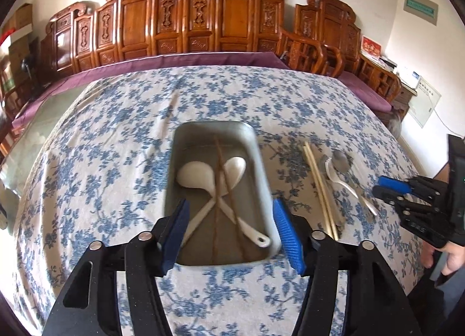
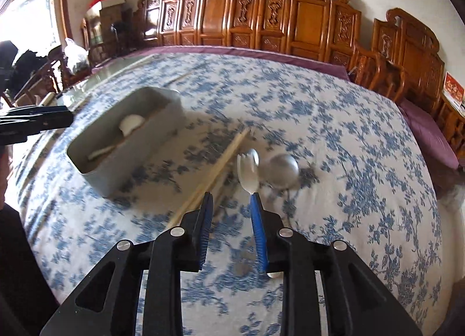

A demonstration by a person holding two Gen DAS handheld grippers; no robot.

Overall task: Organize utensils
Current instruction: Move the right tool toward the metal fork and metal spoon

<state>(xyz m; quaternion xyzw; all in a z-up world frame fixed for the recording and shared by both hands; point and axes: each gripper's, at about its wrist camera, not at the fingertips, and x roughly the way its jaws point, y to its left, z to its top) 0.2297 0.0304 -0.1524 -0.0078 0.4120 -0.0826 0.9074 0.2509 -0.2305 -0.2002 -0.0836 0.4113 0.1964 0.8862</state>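
A grey metal tray (image 1: 261, 167) sits mid-table and holds two white spoons (image 1: 193, 174) crossed over brown chopsticks (image 1: 218, 173). My left gripper (image 1: 231, 209) hangs open above the tray's near end, holding nothing. To the tray's right lie pale chopsticks (image 1: 318, 183), a white plastic spork (image 1: 338, 180) and a metal spoon (image 1: 340, 161). In the right wrist view my right gripper (image 2: 231, 196) is open just above the cloth, between the pale chopsticks (image 2: 221, 161) and the spork (image 2: 247, 169), beside the metal spoon (image 2: 283, 172). The tray (image 2: 139, 151) is to its left.
A blue floral cloth (image 1: 116, 132) covers the table, with purple cloth along the far edge. Carved wooden chairs (image 1: 186, 19) line the back wall. Boxes and a bag (image 2: 75, 55) stand at the far left. The right gripper also shows in the left wrist view (image 1: 386, 186).
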